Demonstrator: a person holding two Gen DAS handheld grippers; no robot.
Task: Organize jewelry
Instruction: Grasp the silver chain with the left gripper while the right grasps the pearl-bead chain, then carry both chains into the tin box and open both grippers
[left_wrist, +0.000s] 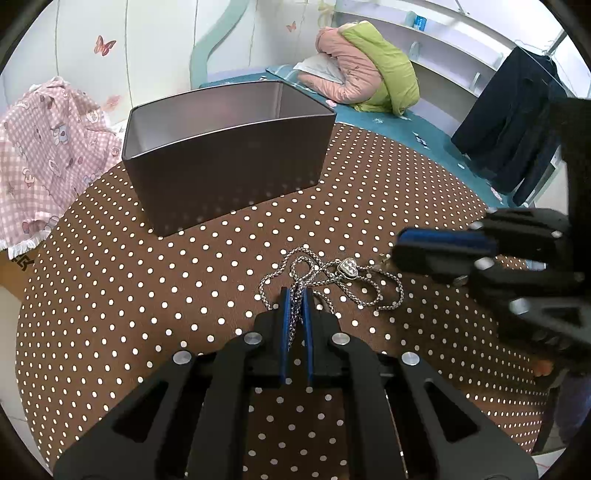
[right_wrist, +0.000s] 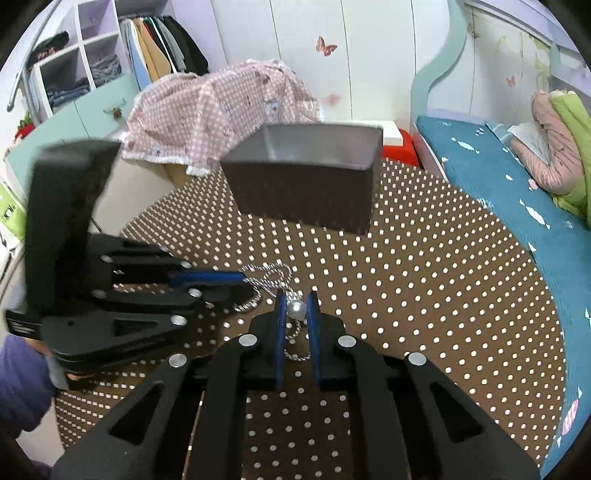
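Between fingers (right_wrist: 281, 314), pearl (right_wrist: 296, 309) half-hidden.

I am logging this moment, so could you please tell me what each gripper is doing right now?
Left gripper: closed on the silver chain necklace.
Right gripper: closed on a pearl bead.

A brown, white-dotted counter (left_wrist: 147, 295) stands near a bed with a teal sheet (right_wrist: 480, 177), pink and green quilts (left_wrist: 365, 74), a pink checked cloth (right_wrist: 221, 110) and hanging dark clothes (left_wrist: 517, 122).
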